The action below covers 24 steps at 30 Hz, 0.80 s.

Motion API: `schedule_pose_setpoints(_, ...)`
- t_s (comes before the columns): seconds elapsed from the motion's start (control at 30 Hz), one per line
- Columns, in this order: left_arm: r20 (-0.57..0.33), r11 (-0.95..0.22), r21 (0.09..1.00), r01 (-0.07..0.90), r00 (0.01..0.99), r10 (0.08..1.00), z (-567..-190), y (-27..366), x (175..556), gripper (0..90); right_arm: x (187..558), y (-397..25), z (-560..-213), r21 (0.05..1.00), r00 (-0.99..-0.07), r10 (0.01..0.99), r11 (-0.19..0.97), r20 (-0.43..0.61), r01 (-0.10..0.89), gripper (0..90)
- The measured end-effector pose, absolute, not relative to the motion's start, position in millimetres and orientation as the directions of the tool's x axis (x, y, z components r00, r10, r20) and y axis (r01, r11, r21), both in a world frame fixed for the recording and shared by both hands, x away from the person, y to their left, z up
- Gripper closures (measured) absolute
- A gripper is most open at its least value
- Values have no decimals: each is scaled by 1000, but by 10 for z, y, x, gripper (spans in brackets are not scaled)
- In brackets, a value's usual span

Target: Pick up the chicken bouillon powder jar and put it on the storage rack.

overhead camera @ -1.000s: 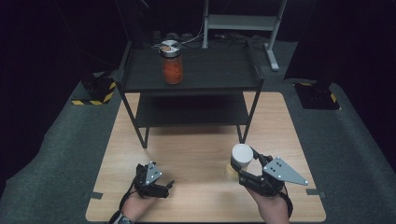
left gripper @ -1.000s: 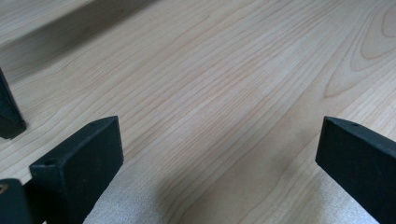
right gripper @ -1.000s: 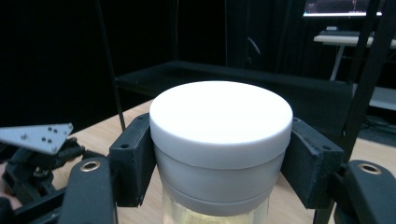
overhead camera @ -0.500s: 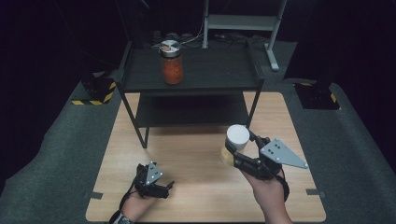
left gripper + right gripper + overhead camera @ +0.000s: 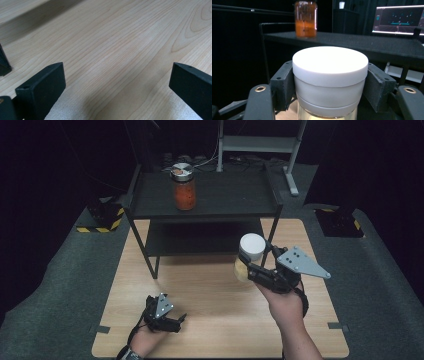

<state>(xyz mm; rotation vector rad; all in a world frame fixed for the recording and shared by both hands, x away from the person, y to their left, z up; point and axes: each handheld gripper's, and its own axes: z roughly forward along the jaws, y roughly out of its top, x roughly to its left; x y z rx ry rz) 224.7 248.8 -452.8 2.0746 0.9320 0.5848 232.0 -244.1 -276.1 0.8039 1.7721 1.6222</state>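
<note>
Right claw (image 5: pixel 248 267) clamps white-lidded jar (image 5: pixel 250 251); left claw (image 5: pixel 176 322) apart; orange-filled jar (image 5: pixel 184 187) on shelf (image 5: pixel 225 195).

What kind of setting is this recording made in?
Probably a lab or recording studio rather than a home: a wooden table on grey floor matting, black surroundings, a lit monitor behind the black shelf rack, and hazard-striped blocks on the floor.

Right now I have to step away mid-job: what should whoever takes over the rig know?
Right gripper: shut on the white-lidded jar, held upright above the wooden table, just in front of the black shelf.
Left gripper: open, holding nothing, low over the table's near left.
The orange jar already stands on the shelf's top.
Likely left: set the white-lidded jar on the shelf and release.
</note>
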Motion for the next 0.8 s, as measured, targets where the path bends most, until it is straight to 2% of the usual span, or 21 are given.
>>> schedule_pose_setpoints(0.8, 79, -422, 806, 414, 631, 771, -4536, 2533, 2245, 10, 2546, -2312, -2222, 997, -602, 795, 77, -76, -25, 332)
